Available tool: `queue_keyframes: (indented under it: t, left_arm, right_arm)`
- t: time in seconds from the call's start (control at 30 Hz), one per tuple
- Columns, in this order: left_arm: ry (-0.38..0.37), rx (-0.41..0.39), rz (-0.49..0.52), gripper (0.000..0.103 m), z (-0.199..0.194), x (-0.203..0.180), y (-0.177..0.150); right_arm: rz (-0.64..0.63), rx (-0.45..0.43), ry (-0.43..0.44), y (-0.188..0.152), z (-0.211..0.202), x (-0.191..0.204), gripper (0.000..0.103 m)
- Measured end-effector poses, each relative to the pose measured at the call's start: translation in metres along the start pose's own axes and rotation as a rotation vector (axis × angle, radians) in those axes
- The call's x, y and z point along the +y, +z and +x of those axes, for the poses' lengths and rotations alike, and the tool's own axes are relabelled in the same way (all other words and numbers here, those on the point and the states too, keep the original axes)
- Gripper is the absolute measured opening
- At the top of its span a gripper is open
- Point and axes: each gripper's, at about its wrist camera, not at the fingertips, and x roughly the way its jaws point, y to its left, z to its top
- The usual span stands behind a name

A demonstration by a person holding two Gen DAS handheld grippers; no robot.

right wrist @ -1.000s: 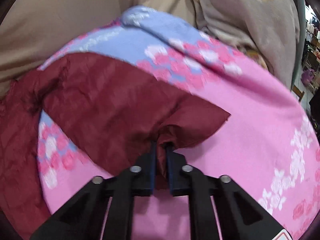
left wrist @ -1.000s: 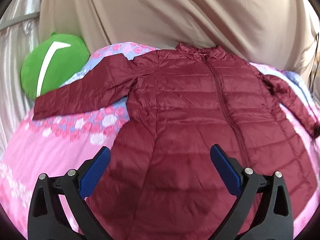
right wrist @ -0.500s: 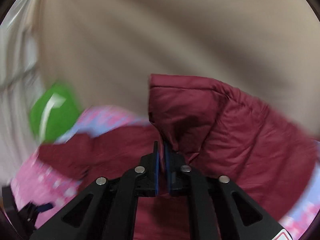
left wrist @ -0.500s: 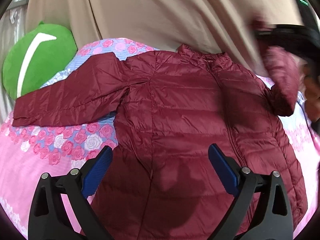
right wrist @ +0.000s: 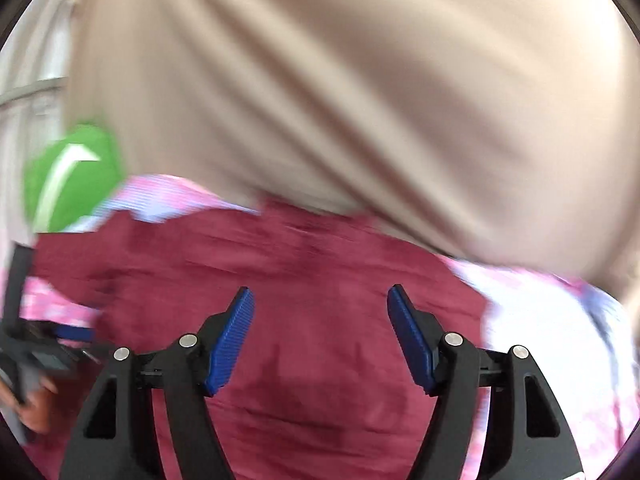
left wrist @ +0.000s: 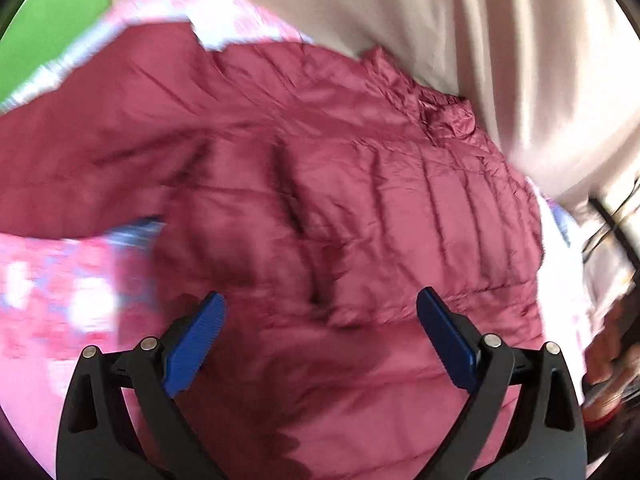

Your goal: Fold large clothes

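A maroon quilted puffer jacket (left wrist: 360,200) lies front-up on a pink floral bedsheet (left wrist: 52,280). Its right sleeve lies folded over the body; its left sleeve (left wrist: 100,128) stretches out to the left. My left gripper (left wrist: 320,312) is open and empty above the jacket's lower body. My right gripper (right wrist: 320,308) is open and empty over the jacket (right wrist: 300,280). The left gripper also shows at the left edge of the right wrist view (right wrist: 32,344). Both views are motion-blurred.
A green cushion (right wrist: 72,176) lies at the bed's far left, also in the left wrist view (left wrist: 48,24). Beige curtain fabric (right wrist: 340,100) hangs behind the bed. Pale sheet (right wrist: 552,320) shows to the jacket's right.
My right gripper carried the right sleeve up and across the jacket, then opened and let it go onto the body. My left gripper moved closer over the jacket.
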Motion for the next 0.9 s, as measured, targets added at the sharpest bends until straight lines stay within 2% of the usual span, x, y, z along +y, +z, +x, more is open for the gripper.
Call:
queue_keyframes:
  t: [0.07,0.1,0.13,0.17,0.2,0.23,0.3,0.43,0.53,0.6,0.63,0.7,0.77,0.83,0.87,0.9]
  left_arm:
    - [-0.033,0.027,-0.009,0.092,0.014,-0.008,0.003]
    - [-0.046,0.036,-0.006,0.08,0.022,-0.014,0.006]
    - [-0.052,0.043,0.003,0.052,0.03,-0.019,0.008]
    - [-0.05,0.053,0.019,0.038,0.035,-0.024,0.01]
    - [-0.034,0.06,0.046,0.013,0.04,-0.031,0.014]
    - [-0.026,0.055,0.069,0.008,0.042,-0.037,0.017]
    - [0.021,-0.01,0.124,0.005,0.033,-0.048,0.026]
    - [0.077,-0.156,0.225,0.004,0.003,-0.069,0.047]
    - [0.111,-0.212,0.265,0.004,-0.008,-0.077,0.058]
    - [0.136,-0.222,0.273,0.004,-0.005,-0.079,0.065]
    - [0.158,-0.224,0.277,0.003,0.001,-0.078,0.068]
    - [0.182,-0.219,0.274,0.003,0.013,-0.075,0.074]
    - [0.206,-0.219,0.251,0.003,0.022,-0.064,0.081]
    - [0.218,-0.213,0.222,0.003,0.036,-0.052,0.084]
    - [0.228,-0.189,0.213,0.003,0.047,-0.046,0.083]
    - [0.245,-0.169,0.21,0.003,0.058,-0.043,0.081]
  right_arm:
    - [0.047,0.051,-0.084,-0.014,0.007,-0.043,0.067]
    - [0.085,0.085,-0.12,-0.023,0.013,-0.068,0.067]
    - [0.113,0.106,-0.141,-0.031,0.017,-0.084,0.068]
    - [0.151,0.137,-0.17,-0.039,0.024,-0.104,0.068]
    - [0.177,0.153,-0.182,-0.047,0.029,-0.114,0.068]
    - [0.199,0.166,-0.19,-0.051,0.034,-0.124,0.068]
    - [0.244,0.184,-0.193,-0.055,0.044,-0.139,0.068]
    - [0.318,0.196,-0.154,-0.048,0.072,-0.142,0.068]
    - [0.376,0.214,-0.104,-0.042,0.096,-0.137,0.074]
    - [0.377,0.261,-0.114,-0.041,0.12,-0.129,0.075]
    - [0.372,0.281,-0.13,-0.043,0.129,-0.127,0.071]
    - [0.367,0.291,-0.14,-0.041,0.138,-0.119,0.015]
    - [0.426,0.166,-0.132,-0.029,0.113,-0.121,0.006]
    - [0.468,0.055,-0.11,-0.025,0.091,-0.127,0.003]
    - [0.469,0.05,-0.134,-0.028,0.091,-0.13,0.001]
    - [0.443,0.113,-0.178,-0.035,0.105,-0.133,0.001]
